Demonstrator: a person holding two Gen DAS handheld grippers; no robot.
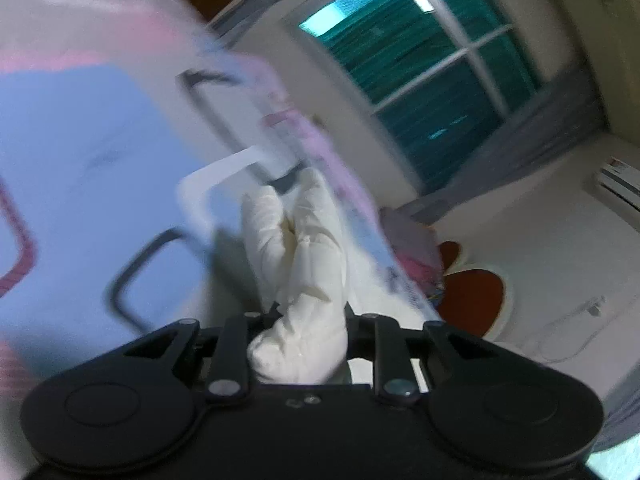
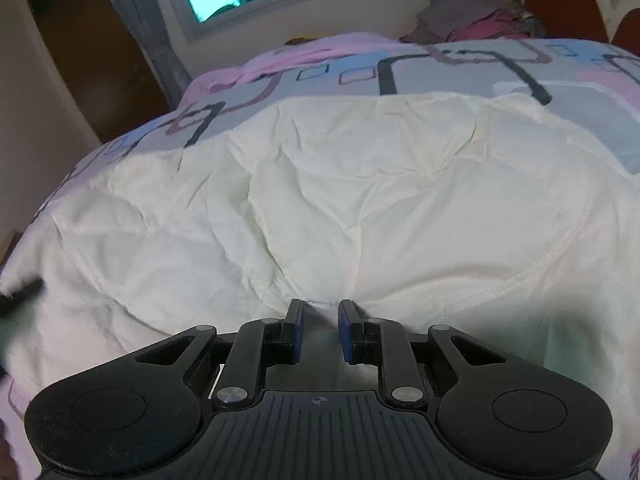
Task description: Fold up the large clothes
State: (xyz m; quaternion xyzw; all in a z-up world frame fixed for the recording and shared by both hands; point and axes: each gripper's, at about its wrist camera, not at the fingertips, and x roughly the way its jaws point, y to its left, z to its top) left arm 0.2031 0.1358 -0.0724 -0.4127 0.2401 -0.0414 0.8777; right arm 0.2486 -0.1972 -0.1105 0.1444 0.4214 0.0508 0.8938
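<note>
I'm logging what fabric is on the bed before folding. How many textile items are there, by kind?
Cream-white wrinkled garment: 1
Pink-and-blue patterned bedsheet: 1
Pile of pink and grey clothes by the headboard: 1, pieces inside not countable
Total: 3

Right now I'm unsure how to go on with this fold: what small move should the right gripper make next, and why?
Probably shut the right gripper on the white garment. Its jaws stand open with a small ridge of cloth between them, while the left gripper is already clamped on a bunch of the garment.
</note>
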